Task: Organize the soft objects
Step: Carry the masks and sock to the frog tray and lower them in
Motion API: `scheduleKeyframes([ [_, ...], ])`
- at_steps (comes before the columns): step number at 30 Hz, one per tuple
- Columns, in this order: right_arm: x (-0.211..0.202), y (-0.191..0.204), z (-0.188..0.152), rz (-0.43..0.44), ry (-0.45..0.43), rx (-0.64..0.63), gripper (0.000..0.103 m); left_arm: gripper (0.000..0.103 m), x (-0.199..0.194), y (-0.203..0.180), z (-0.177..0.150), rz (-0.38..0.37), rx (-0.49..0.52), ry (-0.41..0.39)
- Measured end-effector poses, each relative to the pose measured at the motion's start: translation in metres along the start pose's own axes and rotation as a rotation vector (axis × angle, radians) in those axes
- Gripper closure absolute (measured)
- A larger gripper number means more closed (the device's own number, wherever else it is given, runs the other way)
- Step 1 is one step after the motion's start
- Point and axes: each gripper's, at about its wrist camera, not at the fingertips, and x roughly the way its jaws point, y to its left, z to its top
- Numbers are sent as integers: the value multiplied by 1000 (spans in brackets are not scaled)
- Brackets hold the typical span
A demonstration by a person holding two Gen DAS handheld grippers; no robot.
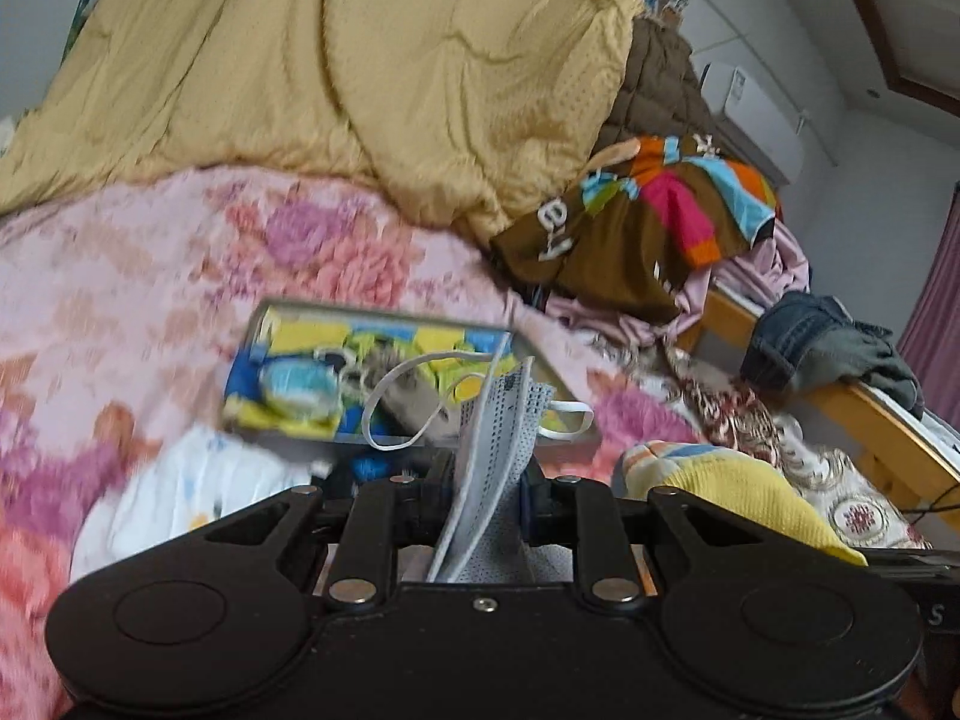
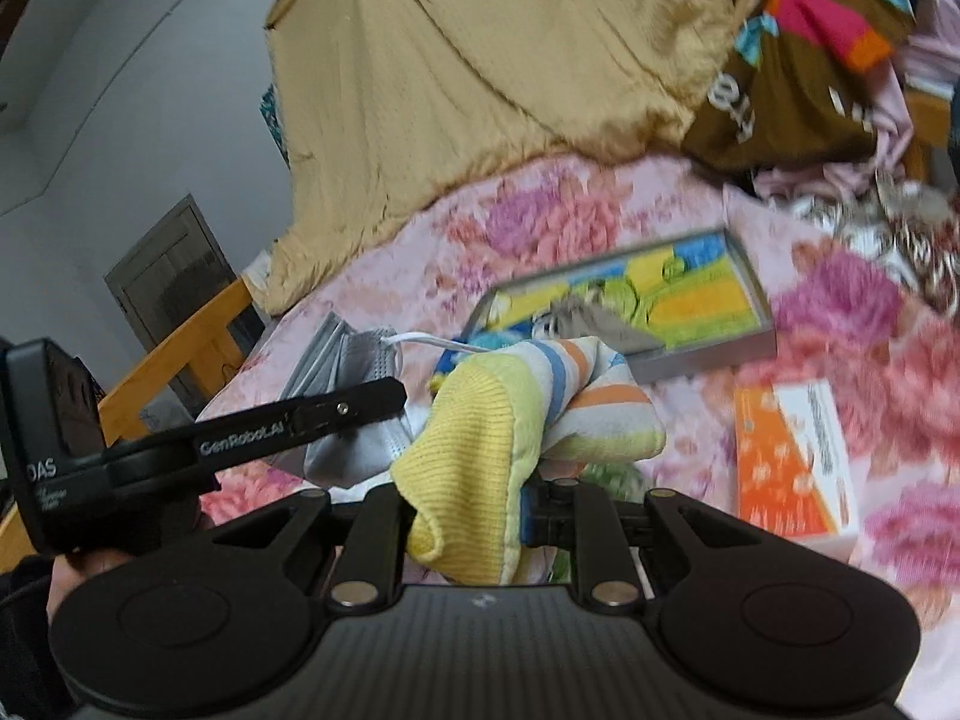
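My left gripper (image 1: 489,480) is shut on a grey face mask (image 1: 498,426) with white ear loops, held above the pink floral bedspread (image 1: 150,276). In the right wrist view the left gripper (image 2: 360,408) shows from the side with the mask (image 2: 354,360). My right gripper (image 2: 474,498) is shut on a yellow striped sock (image 2: 480,438), also seen in the left wrist view (image 1: 732,486). A shallow grey tray (image 1: 264,312) (image 2: 708,354) holding several soft items lies just beyond both grippers.
A tan quilt (image 1: 360,72) is heaped at the back. A brown multicoloured garment (image 1: 648,222) lies right of it. An orange box (image 2: 792,462) lies on the bedspread right of the tray. The wooden bed rail (image 1: 888,432) carries dark clothes (image 1: 828,348).
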Motion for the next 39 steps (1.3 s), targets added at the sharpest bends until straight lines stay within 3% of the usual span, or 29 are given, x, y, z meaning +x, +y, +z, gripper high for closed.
scheduleKeyframes([
  [16, 73, -19, 46, -80, -149, -97, 83, 80, 71, 41, 26, 42, 15, -37],
  [26, 136, -23, 69, -70, -121, -110, 83, 80, 121, 79, 50, 110, -17, -57],
  [39, 224, -17, 84, -50, 6, -154, 82, 79, 173, 138, 50, 178, -74, 31],
])
